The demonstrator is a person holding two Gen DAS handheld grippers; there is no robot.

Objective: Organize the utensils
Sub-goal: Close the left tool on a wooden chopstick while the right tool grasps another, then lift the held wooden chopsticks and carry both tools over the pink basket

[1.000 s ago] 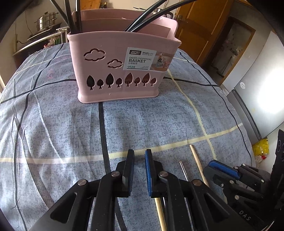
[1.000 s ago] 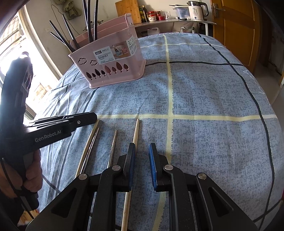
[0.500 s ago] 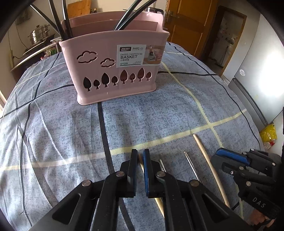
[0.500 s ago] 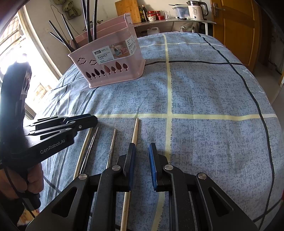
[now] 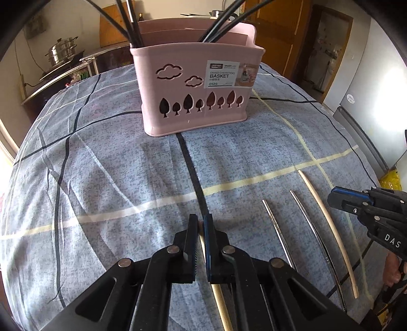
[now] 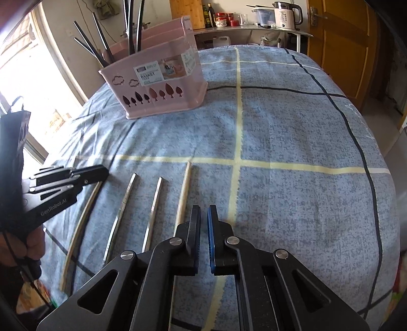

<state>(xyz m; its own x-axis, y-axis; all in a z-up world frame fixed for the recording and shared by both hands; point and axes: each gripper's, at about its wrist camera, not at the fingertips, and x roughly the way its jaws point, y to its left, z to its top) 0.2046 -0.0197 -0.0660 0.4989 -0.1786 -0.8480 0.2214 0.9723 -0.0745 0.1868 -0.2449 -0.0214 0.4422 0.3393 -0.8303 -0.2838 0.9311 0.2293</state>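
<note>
Here, my left gripper (image 5: 200,226) is pinching the tip of the leftmost wooden chopstick (image 5: 220,303) on the cloth (image 5: 114,178); its jaws have just drawn in and are sitting nearly together on the stick. My right gripper (image 6: 202,216) is hanging over the cloth just right of the other wooden chopstick (image 6: 183,191); its jaws have just been closing to a narrow gap, and nothing is lying between them. Two metal chopsticks (image 6: 127,196) are lying side by side between the two wooden ones, all four roughly parallel. The pink basket (image 5: 193,89) is standing upright farther back on the cloth, well apart from the loose sticks, with black chopsticks (image 5: 132,23) leaning out of its compartments.
</note>
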